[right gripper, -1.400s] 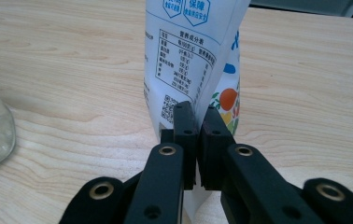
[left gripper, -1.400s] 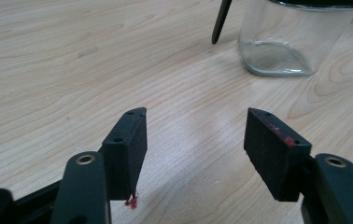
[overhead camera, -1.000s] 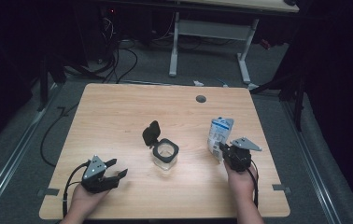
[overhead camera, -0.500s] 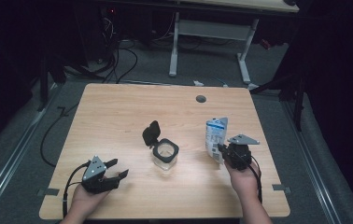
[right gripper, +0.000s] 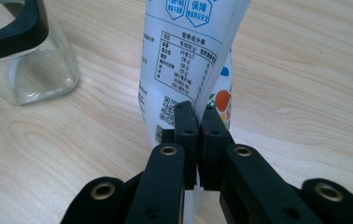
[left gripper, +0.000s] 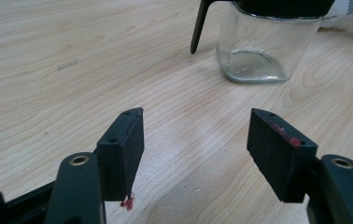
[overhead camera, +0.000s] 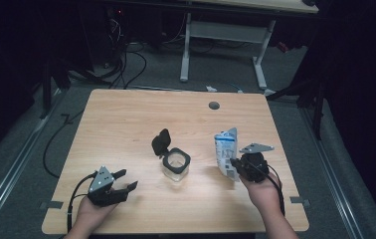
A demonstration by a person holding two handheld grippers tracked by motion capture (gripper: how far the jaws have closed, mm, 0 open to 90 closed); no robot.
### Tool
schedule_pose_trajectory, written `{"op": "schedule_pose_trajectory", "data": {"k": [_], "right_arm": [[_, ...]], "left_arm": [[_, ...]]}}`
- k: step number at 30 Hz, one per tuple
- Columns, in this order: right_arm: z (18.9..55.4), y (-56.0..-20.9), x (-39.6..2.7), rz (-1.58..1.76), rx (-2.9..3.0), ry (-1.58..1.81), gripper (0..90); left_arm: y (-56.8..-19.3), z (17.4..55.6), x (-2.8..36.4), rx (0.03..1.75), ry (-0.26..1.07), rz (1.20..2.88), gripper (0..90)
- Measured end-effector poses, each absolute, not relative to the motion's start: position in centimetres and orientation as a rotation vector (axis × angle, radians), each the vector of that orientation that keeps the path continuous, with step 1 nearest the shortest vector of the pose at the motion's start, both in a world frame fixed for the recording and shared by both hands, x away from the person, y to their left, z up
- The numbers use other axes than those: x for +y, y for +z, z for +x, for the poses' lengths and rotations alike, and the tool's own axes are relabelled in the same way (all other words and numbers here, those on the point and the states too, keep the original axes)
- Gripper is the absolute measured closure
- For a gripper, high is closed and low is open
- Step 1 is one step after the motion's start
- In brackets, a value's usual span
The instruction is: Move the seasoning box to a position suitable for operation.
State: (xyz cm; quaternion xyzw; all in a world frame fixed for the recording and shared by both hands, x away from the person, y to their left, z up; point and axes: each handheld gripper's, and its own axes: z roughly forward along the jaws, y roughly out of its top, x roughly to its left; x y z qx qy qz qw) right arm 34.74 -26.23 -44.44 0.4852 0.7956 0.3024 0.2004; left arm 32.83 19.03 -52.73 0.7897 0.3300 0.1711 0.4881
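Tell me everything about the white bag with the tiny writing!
The pouch is a white, soft packet printed with a nutrition table, small codes, blue badges and colourful spots. It stands roughly upright at the wooden table's right side, beside the glass jar. The right tongs are shut on its edge, near the bottom.

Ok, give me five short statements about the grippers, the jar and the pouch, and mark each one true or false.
1. The right gripper is shut on the pouch. True.
2. The left gripper holds the glass jar. False: its jaws stand open over bare table, with the jar farther off.
3. The jar's black lid is flipped open. True.
4. The pouch lies flat on the table. False: it is upright in the right gripper's jaws.
5. In the high view the jar sits between the two grippers. True.
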Motion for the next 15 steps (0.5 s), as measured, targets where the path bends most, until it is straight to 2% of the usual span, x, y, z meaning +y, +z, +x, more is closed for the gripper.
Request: {"op": "schedule_pose_trajectory", "data": {"k": [15], "right_arm": [[34.6,-43.2,-25.6,1.344,2.347,0.761,88.6]], "left_arm": [[-52.7,32.8,18.9,0.793,0.406,1.912,37.0]]}}
